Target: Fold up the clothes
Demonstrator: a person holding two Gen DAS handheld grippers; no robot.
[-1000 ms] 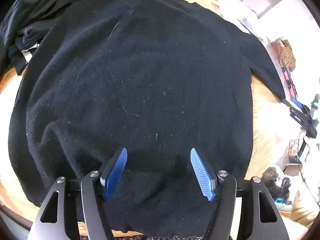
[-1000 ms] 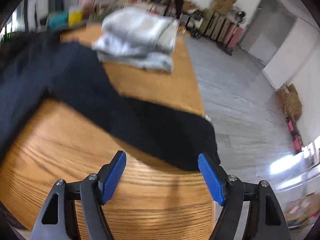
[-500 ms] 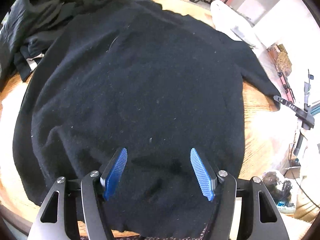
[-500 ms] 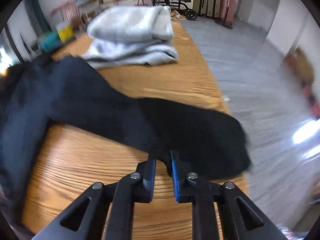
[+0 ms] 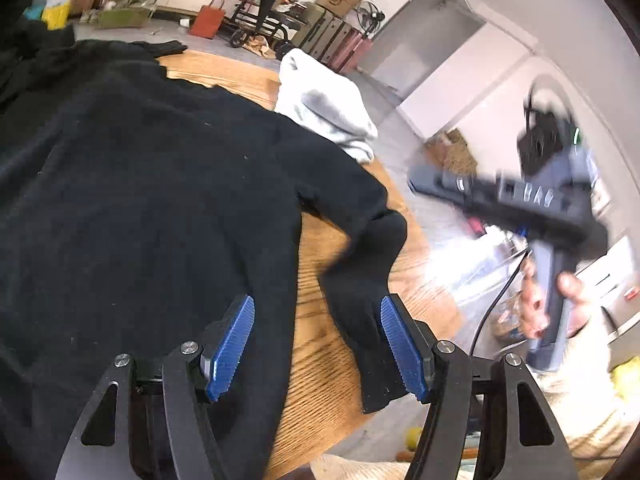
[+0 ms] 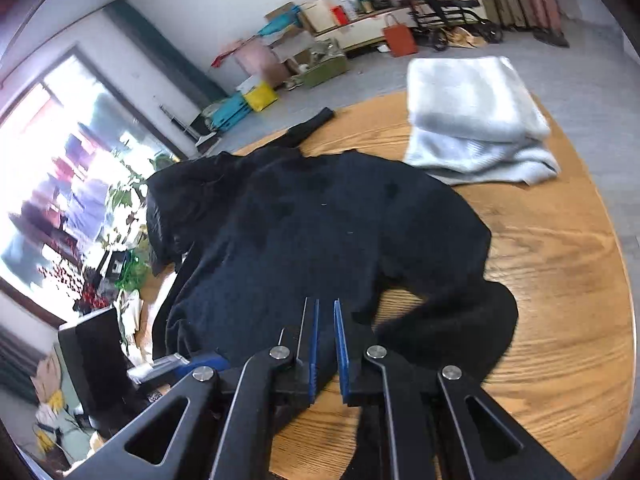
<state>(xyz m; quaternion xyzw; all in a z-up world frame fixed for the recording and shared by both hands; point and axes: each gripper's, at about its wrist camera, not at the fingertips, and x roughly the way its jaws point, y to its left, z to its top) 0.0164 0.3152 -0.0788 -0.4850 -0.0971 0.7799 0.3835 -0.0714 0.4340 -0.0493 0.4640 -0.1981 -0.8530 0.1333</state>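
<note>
Black knit fabric covers most of the round wooden worktop (image 6: 560,264): a black sweater (image 5: 140,200) is spread flat, its right sleeve (image 5: 360,288) bent back on itself near the edge, while a folded grey garment (image 6: 472,120) is stacked at the far side, just beside the sweater's shoulder. The left gripper (image 5: 316,352) is held over the gap between body and sleeve with its blue fingers (image 5: 232,344) spread wide and nothing between them. The right gripper (image 6: 325,344) is seen with its fingers pressed nearly together, pinching the dark sleeve cloth.
</note>
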